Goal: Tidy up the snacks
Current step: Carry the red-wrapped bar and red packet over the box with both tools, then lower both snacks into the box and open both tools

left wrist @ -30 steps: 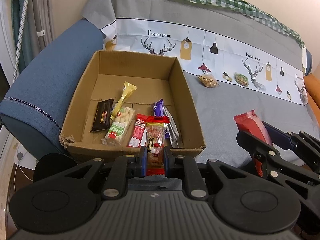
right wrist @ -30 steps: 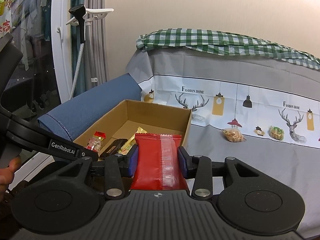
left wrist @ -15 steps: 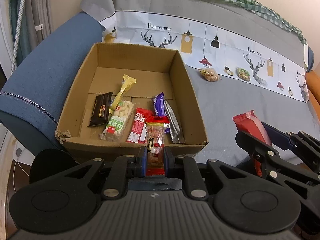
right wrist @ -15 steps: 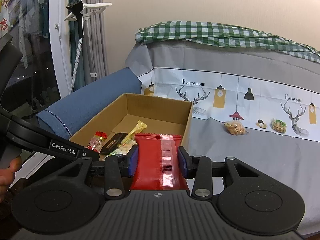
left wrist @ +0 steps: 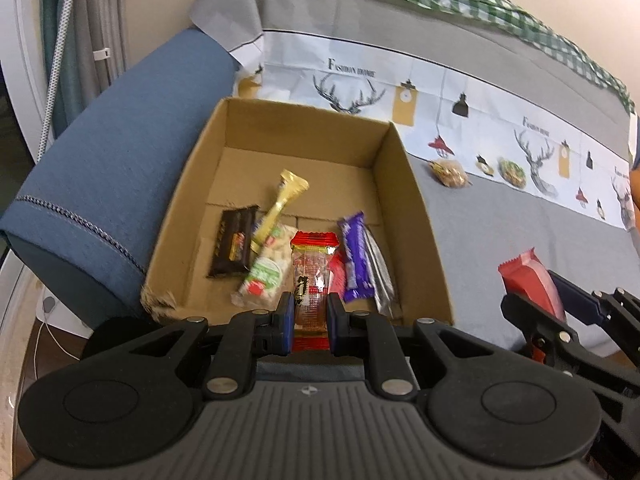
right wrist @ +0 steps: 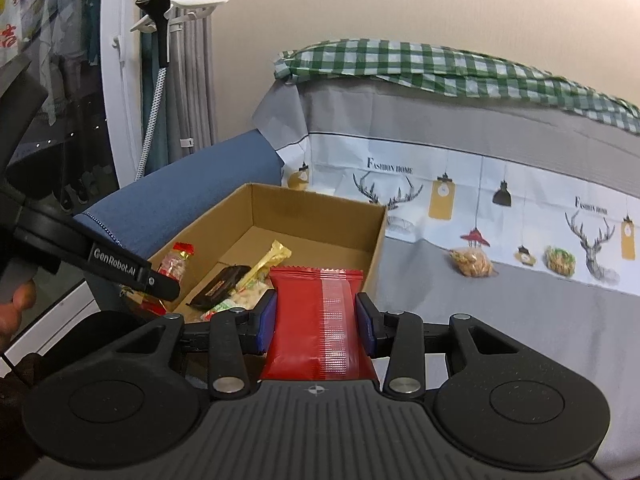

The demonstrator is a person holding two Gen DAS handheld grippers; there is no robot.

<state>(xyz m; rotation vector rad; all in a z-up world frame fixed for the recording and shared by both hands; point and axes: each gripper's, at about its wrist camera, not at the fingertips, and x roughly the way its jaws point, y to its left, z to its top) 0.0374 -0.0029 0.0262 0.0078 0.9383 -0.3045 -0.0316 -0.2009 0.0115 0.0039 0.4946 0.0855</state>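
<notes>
Release comes next: left tongs (left wrist: 308,316), pinching the clear snack bar (left wrist: 312,280) over the cardboard box (left wrist: 420,240), should spread low; right tongs (right wrist: 316,322) pinch the red packet (right wrist: 316,320) just beside the box.

You are looking at a brown cardboard box (left wrist: 404,184); a red packet (right wrist: 316,320) is showing between blue pads (right wrist: 267,322); a green-and-white checked cloth (right wrist: 440,64) is topping a grey, deer-printed cover (right wrist: 500,312).
</notes>
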